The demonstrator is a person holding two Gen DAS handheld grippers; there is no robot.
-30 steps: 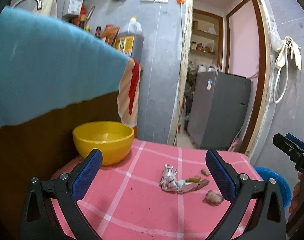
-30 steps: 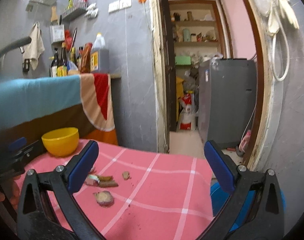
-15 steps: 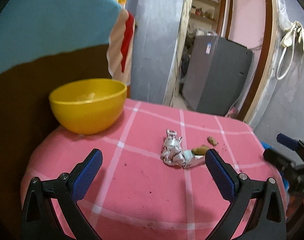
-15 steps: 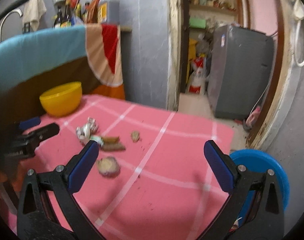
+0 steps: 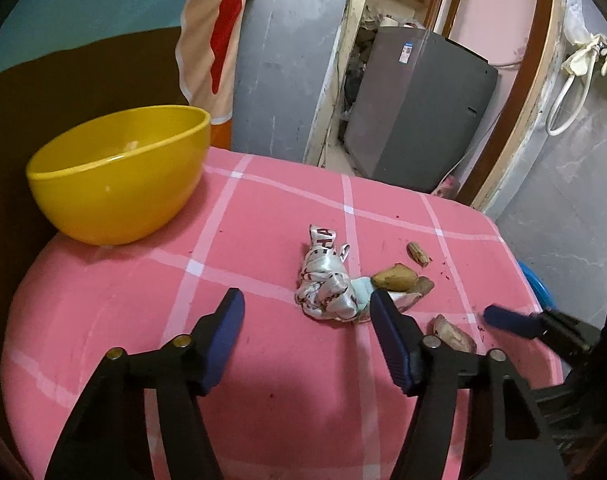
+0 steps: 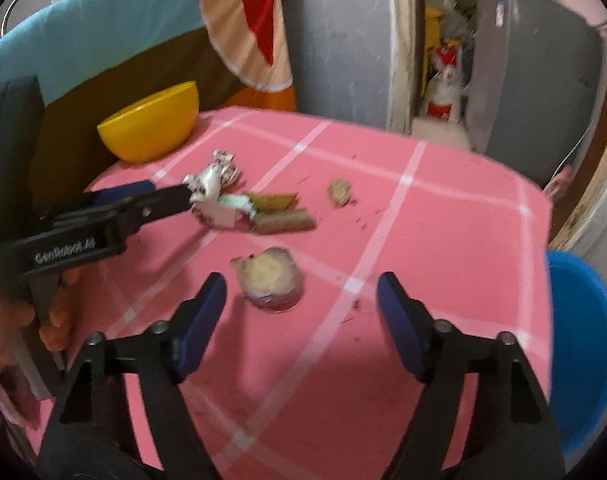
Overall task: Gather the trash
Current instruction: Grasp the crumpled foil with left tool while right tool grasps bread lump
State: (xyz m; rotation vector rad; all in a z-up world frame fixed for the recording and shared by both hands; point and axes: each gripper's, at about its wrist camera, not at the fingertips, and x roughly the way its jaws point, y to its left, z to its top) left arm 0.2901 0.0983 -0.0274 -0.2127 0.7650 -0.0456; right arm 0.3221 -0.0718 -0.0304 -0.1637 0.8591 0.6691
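Pink checked tablecloth [image 5: 263, 380] holds the crumpled wrapper [image 5: 327, 284] just ahead of the left gripper [image 5: 307, 320], whose fingers are apart like the right gripper's [image 6: 301, 312], so go slowly and pinch its middle.

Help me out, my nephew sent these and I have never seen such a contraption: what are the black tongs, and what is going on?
No robot here: a person holds a two-finger gripper in each hand, each with a camera looking along its fingers. One picture is from the left gripper, the other from the right gripper. Both are open and hold nothing. On the pink checked tablecloth lie a crumpled white wrapper, brown peel scraps, a peanut shell and a cut onion end, with a yellow bowl at the back. The left gripper is nearest the wrapper, the right nearest the onion end. A blue bin shows beside the table.
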